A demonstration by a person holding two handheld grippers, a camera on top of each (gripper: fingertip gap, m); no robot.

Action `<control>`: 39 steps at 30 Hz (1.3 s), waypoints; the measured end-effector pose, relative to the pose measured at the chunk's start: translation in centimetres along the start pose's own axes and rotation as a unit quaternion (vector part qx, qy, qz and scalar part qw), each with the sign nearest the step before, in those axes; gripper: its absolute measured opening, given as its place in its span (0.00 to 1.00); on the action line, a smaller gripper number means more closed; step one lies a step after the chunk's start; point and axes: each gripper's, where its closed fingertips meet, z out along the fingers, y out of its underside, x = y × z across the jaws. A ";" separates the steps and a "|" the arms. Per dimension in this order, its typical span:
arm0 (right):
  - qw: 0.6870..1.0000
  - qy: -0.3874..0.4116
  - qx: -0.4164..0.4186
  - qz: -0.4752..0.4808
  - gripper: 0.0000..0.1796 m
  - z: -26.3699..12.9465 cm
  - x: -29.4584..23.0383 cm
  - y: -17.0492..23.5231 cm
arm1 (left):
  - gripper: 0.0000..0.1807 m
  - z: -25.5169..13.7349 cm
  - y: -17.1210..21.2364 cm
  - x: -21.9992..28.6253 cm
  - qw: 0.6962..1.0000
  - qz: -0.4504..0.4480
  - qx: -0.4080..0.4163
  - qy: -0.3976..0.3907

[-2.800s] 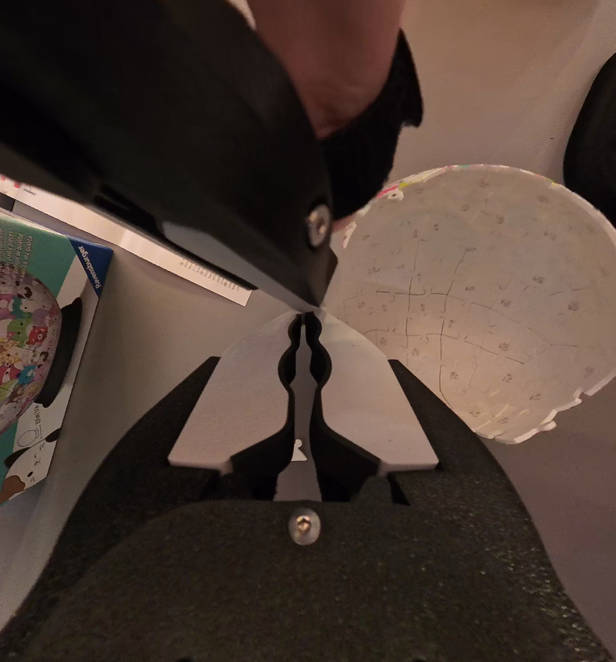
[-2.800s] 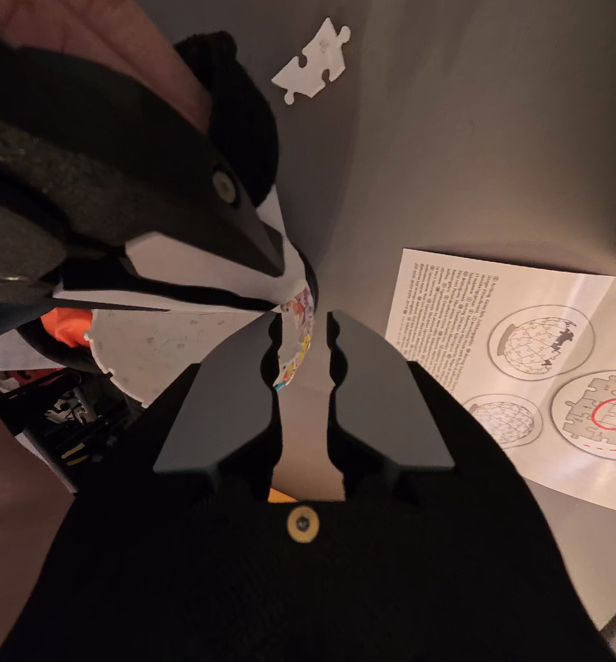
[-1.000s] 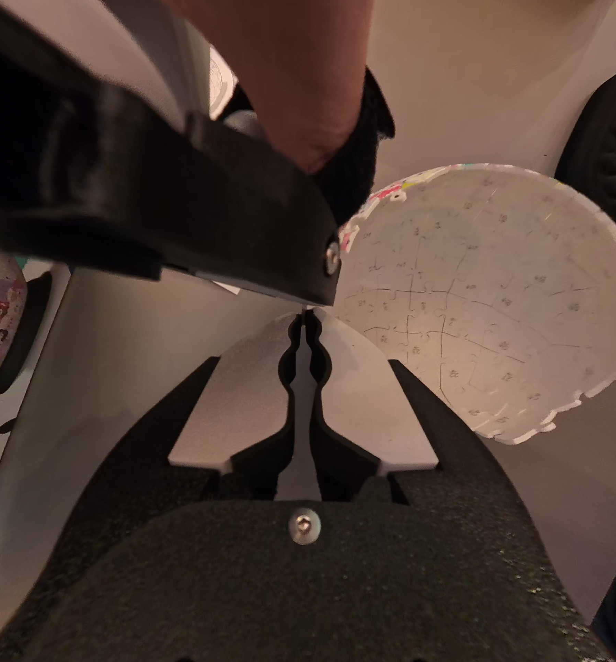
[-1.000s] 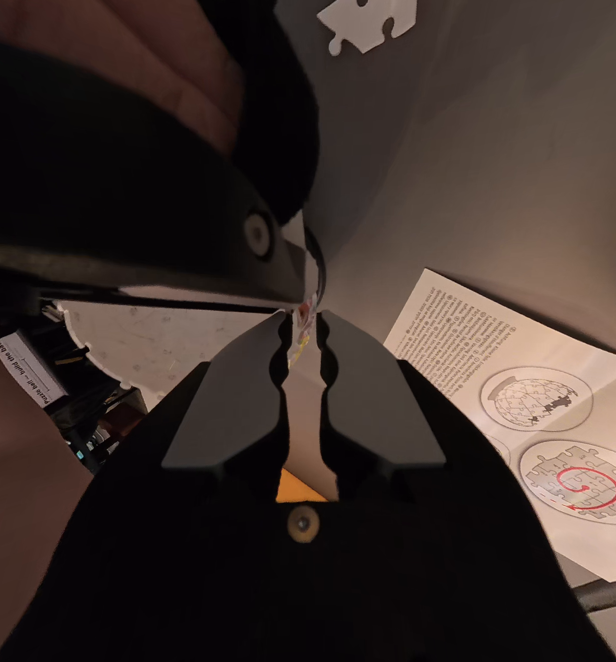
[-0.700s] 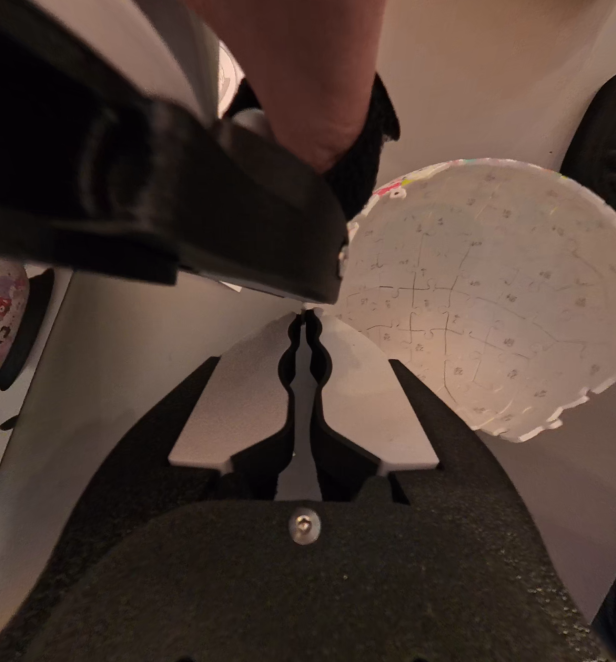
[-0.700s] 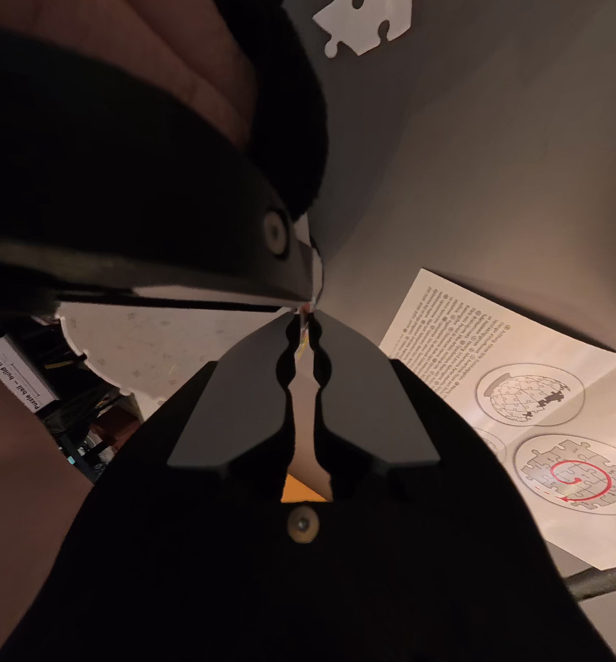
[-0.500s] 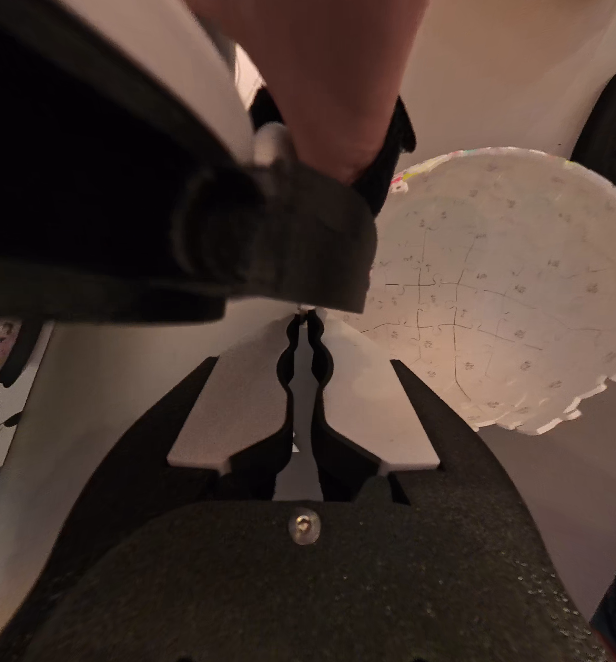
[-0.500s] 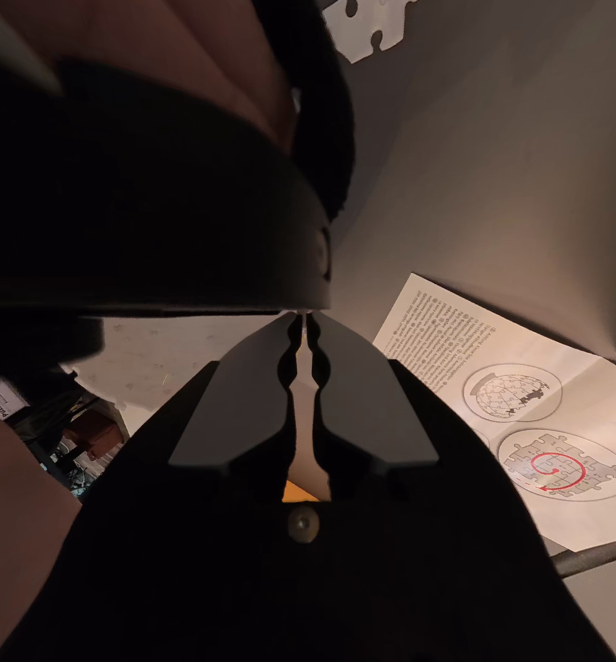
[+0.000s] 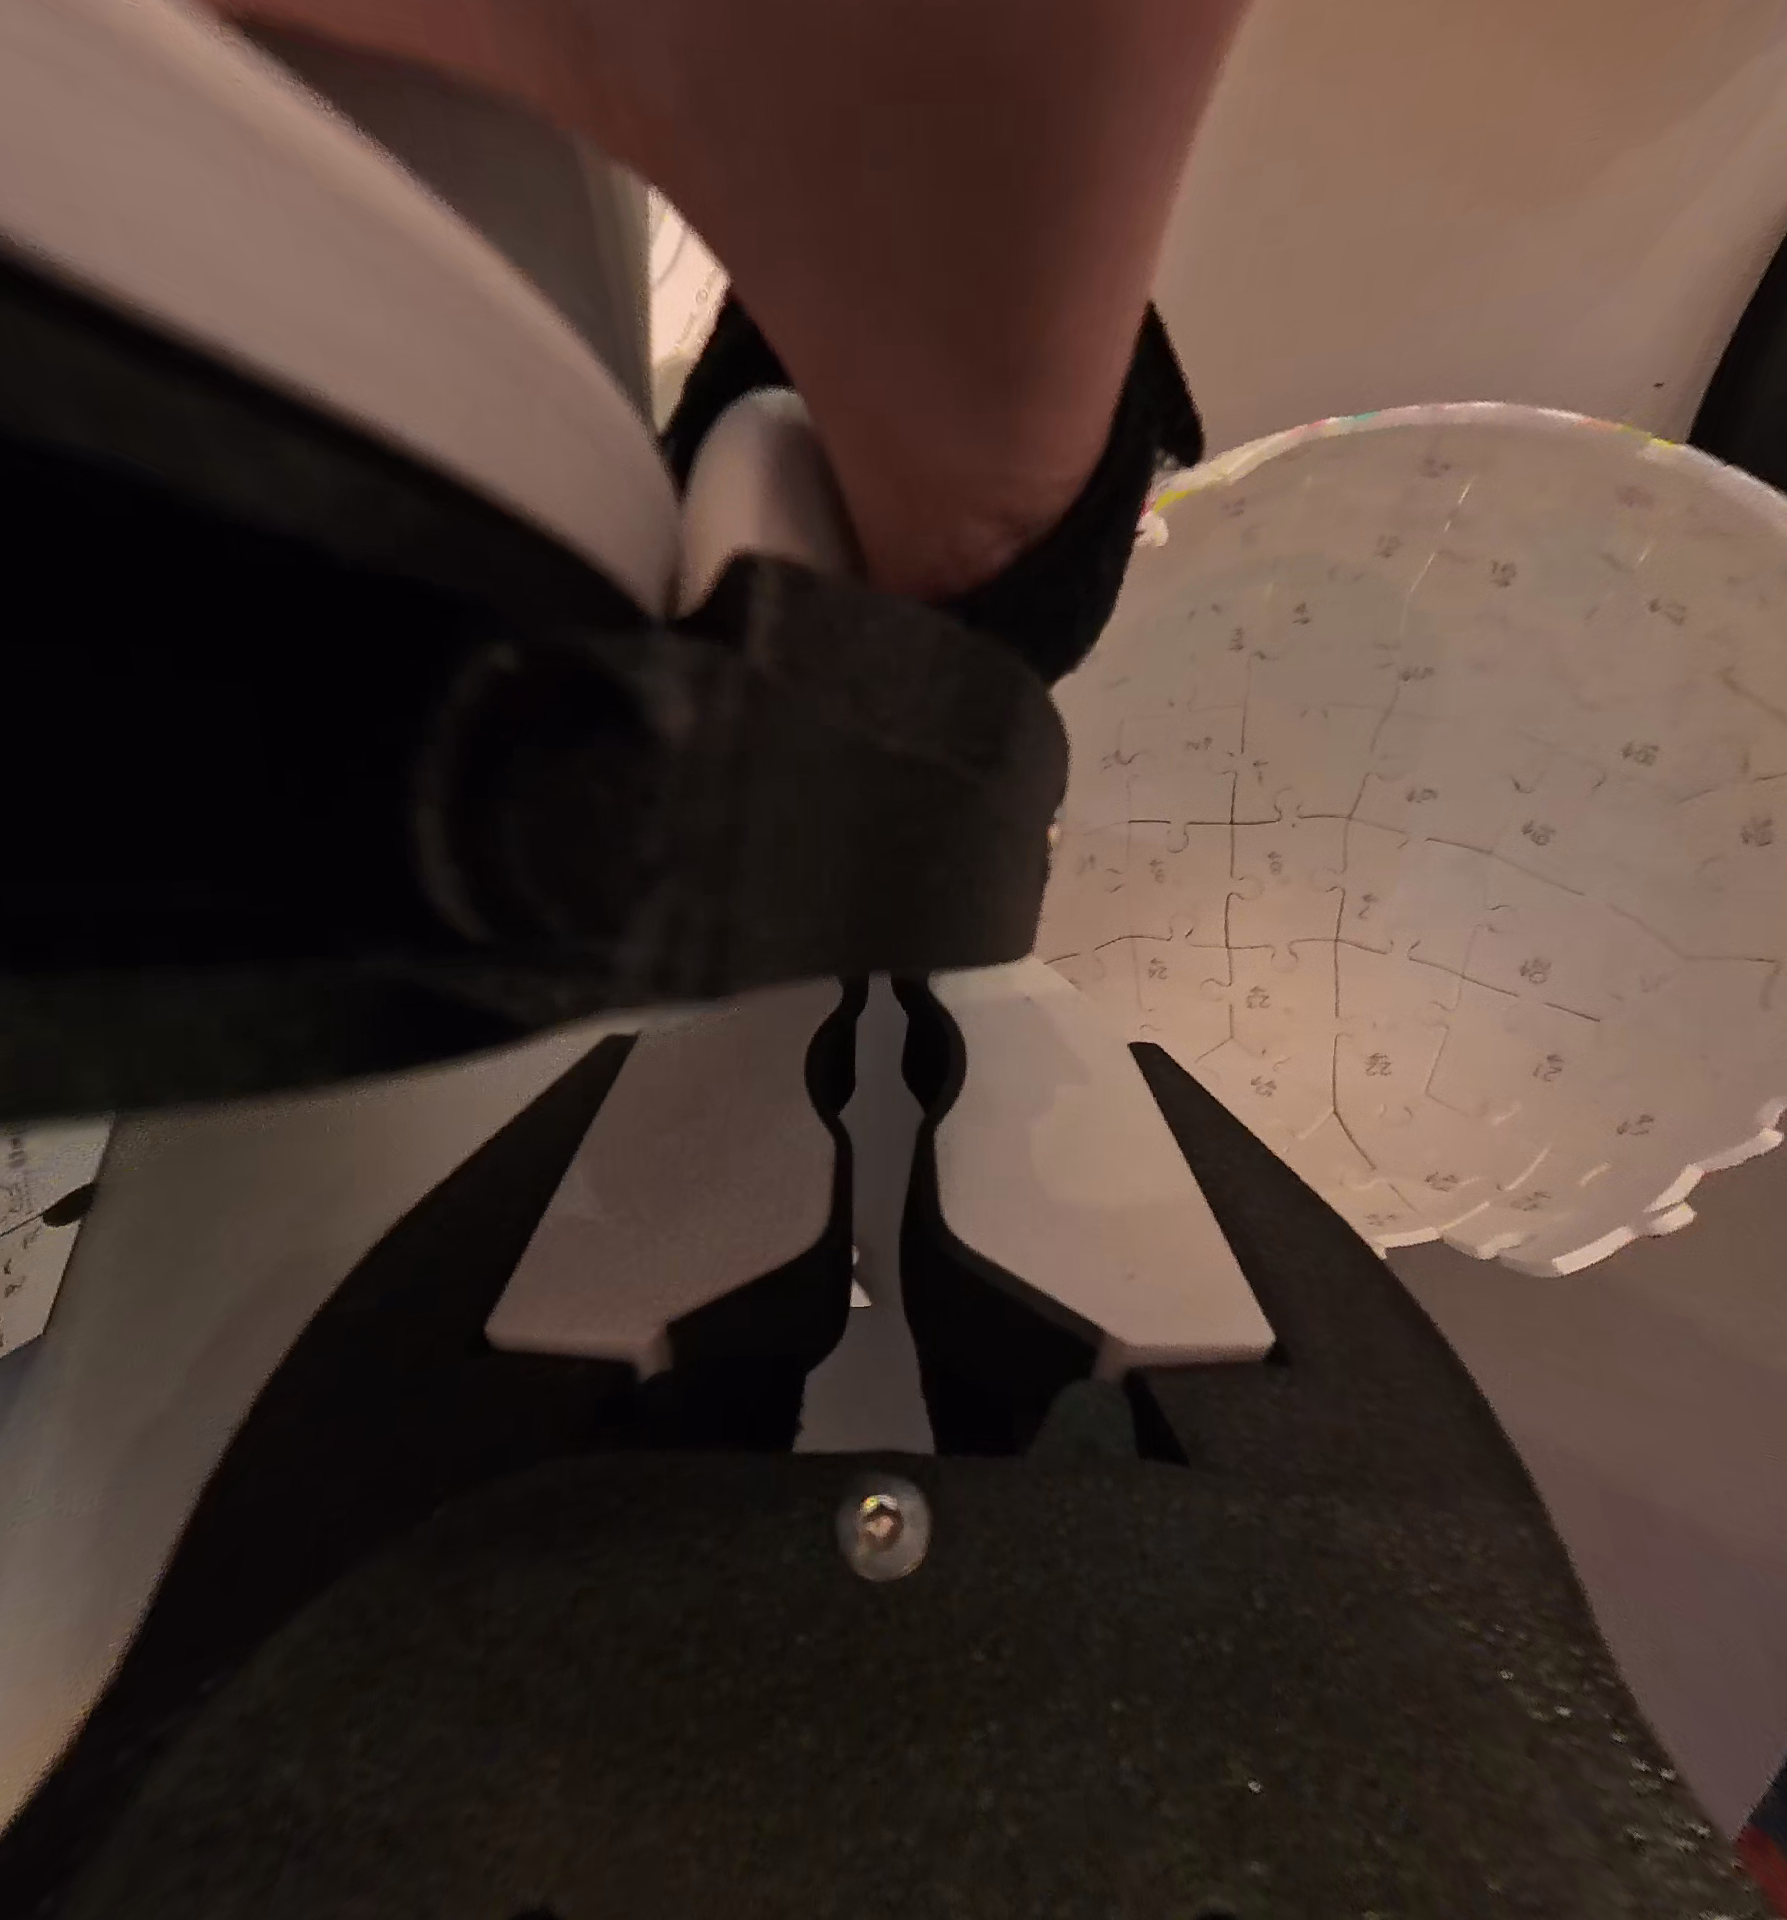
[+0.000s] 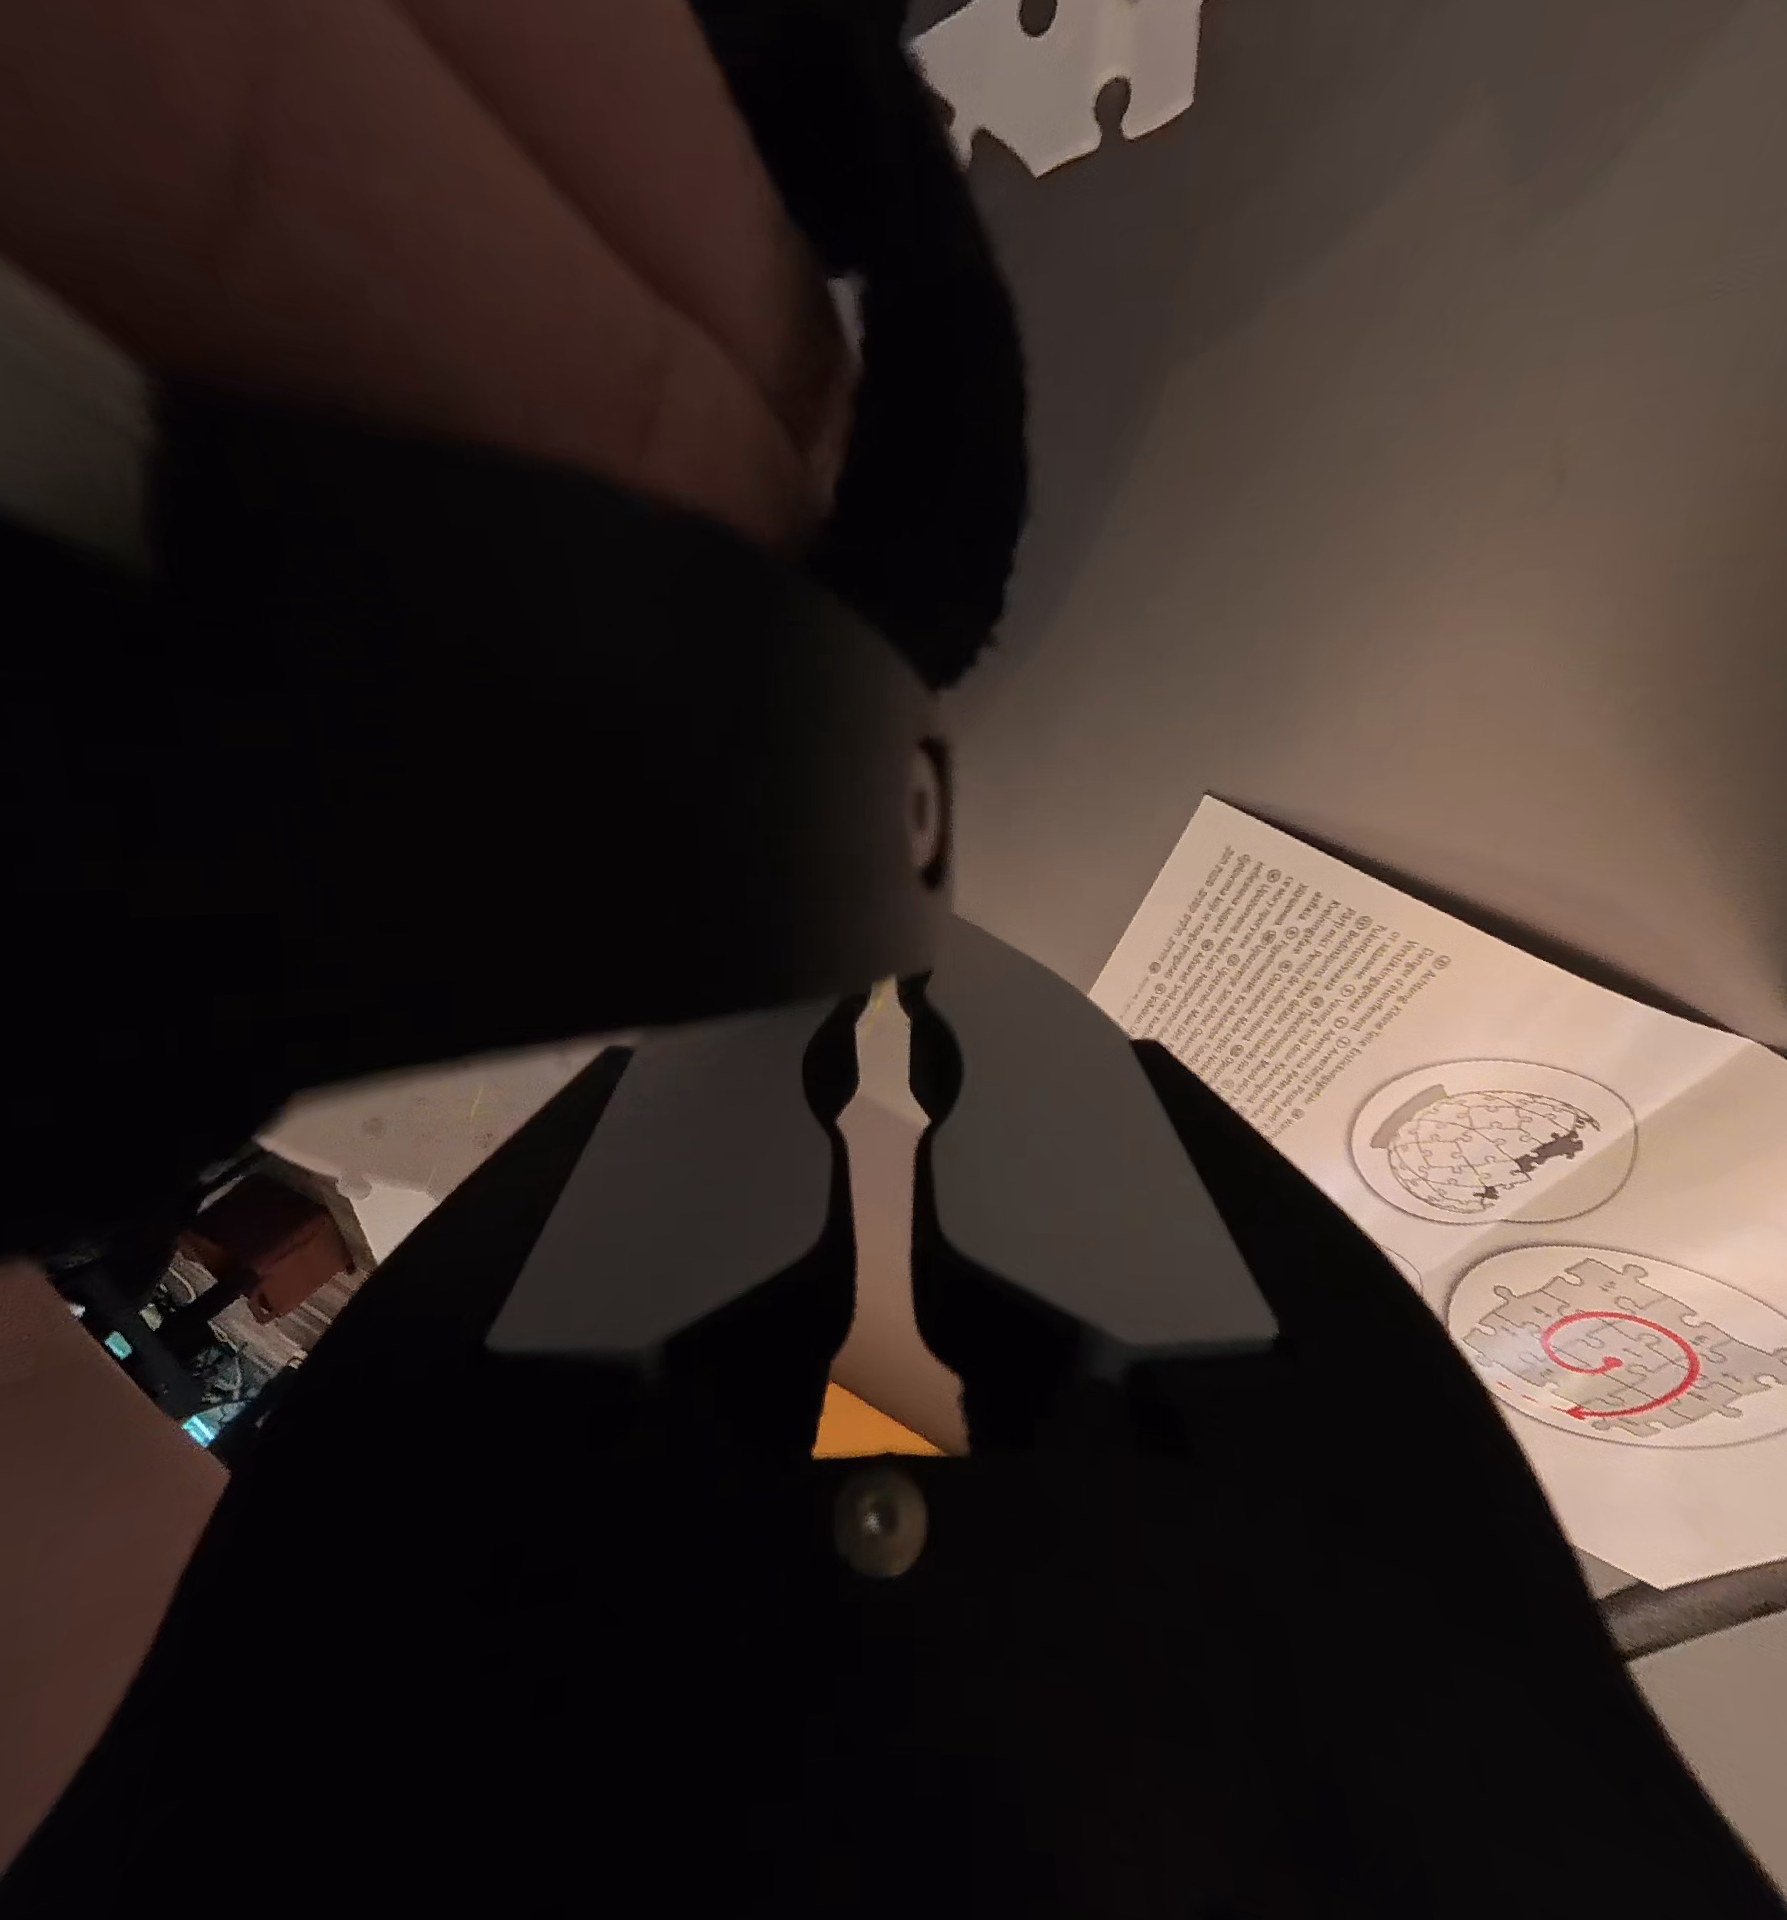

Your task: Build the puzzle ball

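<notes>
Right gripper (image 10: 884,1003) pinching colourful thin puzzle piece (image 10: 876,1006) at fingertips; white loose jigsaw piece (image 10: 1065,88) and white printed instruction sheet (image 10: 1471,1174) lying on grey table (image 10: 1440,499)

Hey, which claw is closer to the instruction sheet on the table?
Right. The right claw sits just left of the sheet in its own view. The left claw comes in from that view's far left, so it is farther from the sheet.

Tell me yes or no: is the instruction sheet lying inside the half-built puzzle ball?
No. The instruction sheet lies flat on the table.
</notes>
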 end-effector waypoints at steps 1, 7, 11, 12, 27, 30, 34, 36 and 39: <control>1.000 -0.002 0.003 -0.001 0.03 0.0 0.0 -0.1 | 0.02 0.0 0.0 0.0 1.000 -0.002 -0.001 0.001; 1.000 -0.007 0.022 -0.004 0.05 -0.1 0.1 -0.1 | 0.02 0.0 0.0 0.0 1.000 -0.002 0.000 0.003; 1.000 -0.010 0.027 -0.006 0.06 -0.1 0.1 -0.1 | 0.02 0.1 -0.1 0.0 1.000 -0.002 0.000 0.004; 1.000 -0.011 0.026 -0.005 0.07 0.0 0.2 -0.1 | 0.02 0.1 -0.1 0.0 1.000 -0.002 0.001 0.004; 1.000 -0.009 0.026 -0.009 0.13 0.0 0.6 -0.1 | 0.01 0.3 -0.1 0.2 1.000 0.000 -0.002 0.010; 0.999 -0.022 0.042 -0.011 0.12 -0.2 0.3 -0.2 | 0.01 0.2 0.0 0.2 1.000 -0.002 -0.003 0.014; 0.998 -0.034 0.053 -0.007 0.13 -0.3 0.2 -0.2 | 0.01 0.2 0.0 0.1 1.000 -0.005 -0.003 0.015; 0.998 -0.032 0.050 -0.009 0.14 -0.2 0.2 -0.2 | 0.02 0.3 0.0 0.1 1.000 -0.004 -0.005 0.014; 0.999 -0.023 0.043 -0.011 0.15 -0.2 0.4 -0.2 | 0.02 0.3 0.0 0.1 1.000 -0.006 -0.004 0.014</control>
